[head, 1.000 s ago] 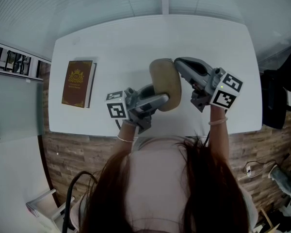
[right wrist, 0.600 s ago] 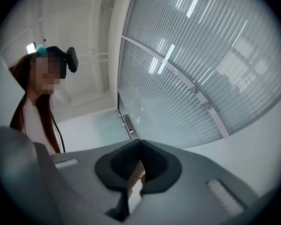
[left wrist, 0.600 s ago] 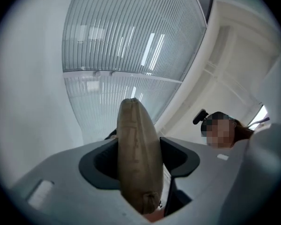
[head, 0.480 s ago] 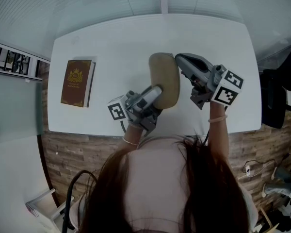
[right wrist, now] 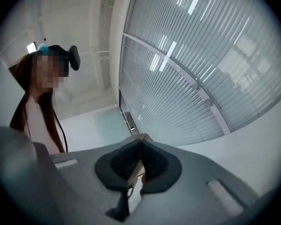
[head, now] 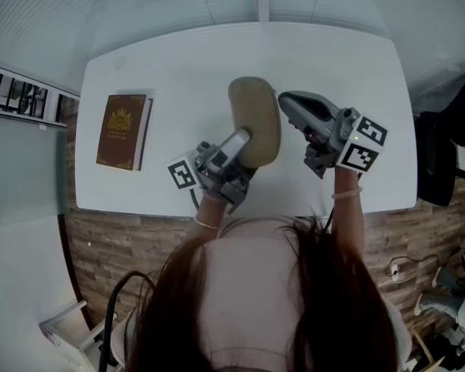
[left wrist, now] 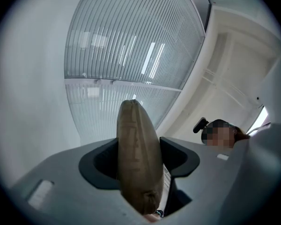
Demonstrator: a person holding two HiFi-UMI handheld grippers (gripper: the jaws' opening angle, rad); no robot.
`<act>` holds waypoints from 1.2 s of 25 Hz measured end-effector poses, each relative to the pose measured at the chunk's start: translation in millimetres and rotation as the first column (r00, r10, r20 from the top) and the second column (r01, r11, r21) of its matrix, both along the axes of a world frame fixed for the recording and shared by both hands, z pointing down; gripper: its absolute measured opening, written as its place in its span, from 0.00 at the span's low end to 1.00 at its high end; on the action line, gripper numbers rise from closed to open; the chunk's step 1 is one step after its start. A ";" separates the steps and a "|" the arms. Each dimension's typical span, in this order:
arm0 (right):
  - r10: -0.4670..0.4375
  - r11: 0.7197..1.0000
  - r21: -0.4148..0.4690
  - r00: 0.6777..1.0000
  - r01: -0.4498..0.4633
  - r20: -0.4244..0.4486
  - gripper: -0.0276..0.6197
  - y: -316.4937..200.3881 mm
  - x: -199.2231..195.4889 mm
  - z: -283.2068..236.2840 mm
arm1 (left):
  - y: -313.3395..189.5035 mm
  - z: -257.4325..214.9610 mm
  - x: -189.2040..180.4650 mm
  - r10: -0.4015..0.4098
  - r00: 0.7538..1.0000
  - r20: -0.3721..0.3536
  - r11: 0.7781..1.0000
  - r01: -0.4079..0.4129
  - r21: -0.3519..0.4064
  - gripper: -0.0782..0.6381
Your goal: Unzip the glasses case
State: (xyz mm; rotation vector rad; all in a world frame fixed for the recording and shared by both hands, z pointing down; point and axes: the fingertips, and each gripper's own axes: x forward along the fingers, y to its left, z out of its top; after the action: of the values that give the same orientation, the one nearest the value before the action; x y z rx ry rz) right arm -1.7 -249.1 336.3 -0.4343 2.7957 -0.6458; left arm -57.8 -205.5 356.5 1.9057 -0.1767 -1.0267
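The tan oval glasses case (head: 256, 118) is held up above the white table (head: 341, 53), its long side running away from me. My left gripper (head: 244, 142) grips its near end; in the left gripper view the case (left wrist: 138, 149) stands on edge with both pads pressed against its sides. My right gripper (head: 283, 99) sits at the case's right edge. In the right gripper view its jaws (right wrist: 139, 146) are shut on a thin tan strip, the zipper pull (right wrist: 135, 165), with a fine cord below it.
A dark red book (head: 124, 132) lies on the table's left part. A dark chair (head: 442, 153) stands past the table's right edge. The table's near edge runs just under my hands.
The left gripper has rolled and shifted a little, tipping the case so its far end swings left. The right gripper has stayed where it was.
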 end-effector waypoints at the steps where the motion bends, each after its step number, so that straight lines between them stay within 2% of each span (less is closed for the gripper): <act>1: -0.004 1.000 0.000 1.000 0.004 -0.004 0.05 0.7 -1.3 1.0 | -1.9 -0.2 -3.0 -0.009 1.000 -0.009 1.000 0.009 -0.005 0.49; 5: -0.019 1.000 0.000 0.999 0.019 -0.025 0.05 3.7 -5.1 5.9 | -9.8 -2.1 -12.3 -0.038 0.999 -0.012 0.999 0.037 -0.008 0.49; 15: -0.027 1.000 -0.009 0.999 0.027 -0.032 0.05 6.8 -7.5 10.7 | -15.0 -2.5 -18.3 -0.051 0.999 0.001 0.999 0.051 -0.003 0.49; 30: -0.055 0.998 -0.024 0.998 0.055 -0.033 0.05 16.1 -13.9 15.2 | -27.3 -7.8 -30.7 -0.103 0.994 -0.024 0.995 0.103 -0.010 0.49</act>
State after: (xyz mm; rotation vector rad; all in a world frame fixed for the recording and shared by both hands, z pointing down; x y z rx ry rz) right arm -15.6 -233.0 351.4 -0.3776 2.8438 -0.6901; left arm -88.5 -232.8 348.7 1.8914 -0.2669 -1.1162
